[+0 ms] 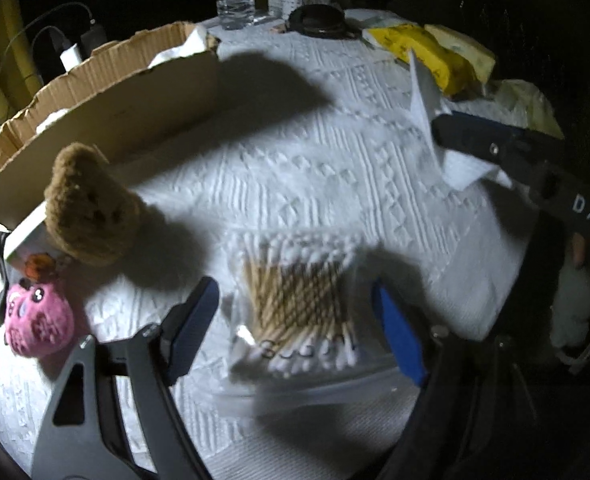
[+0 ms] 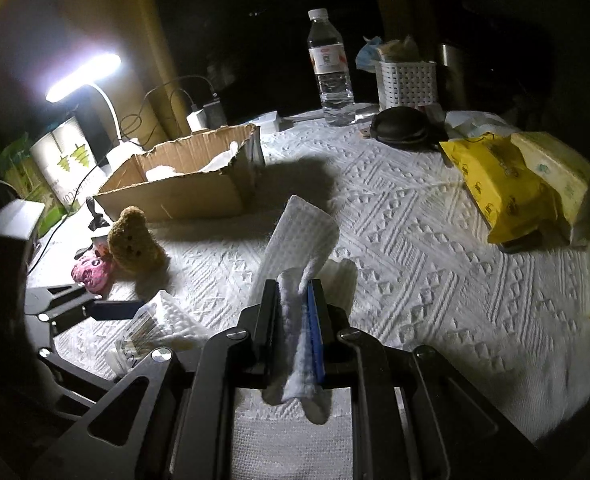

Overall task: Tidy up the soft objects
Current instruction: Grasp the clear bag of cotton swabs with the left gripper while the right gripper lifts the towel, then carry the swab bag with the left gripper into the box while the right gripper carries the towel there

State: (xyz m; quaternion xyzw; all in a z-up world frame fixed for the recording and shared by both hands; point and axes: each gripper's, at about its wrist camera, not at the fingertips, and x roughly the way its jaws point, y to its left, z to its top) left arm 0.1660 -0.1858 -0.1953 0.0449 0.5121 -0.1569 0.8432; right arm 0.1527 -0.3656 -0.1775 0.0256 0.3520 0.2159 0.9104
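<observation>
Holding crumpled white tissue, the torn cardboard box sits behind a fuzzy brown bear. In front of the bear, the left gripper straddles a clear bag of cotton swabs, pads apart. The right gripper clamps a waffle-textured white wipe.

A glowing white bar-shaped desk lamp lights the white embossed-pattern table covering — all beyond is dark. A yellowish wall stands behind the lamp.

The cotton swab bag is motion-blurred, its printed label unreadable, its lower edge indistinct
</observation>
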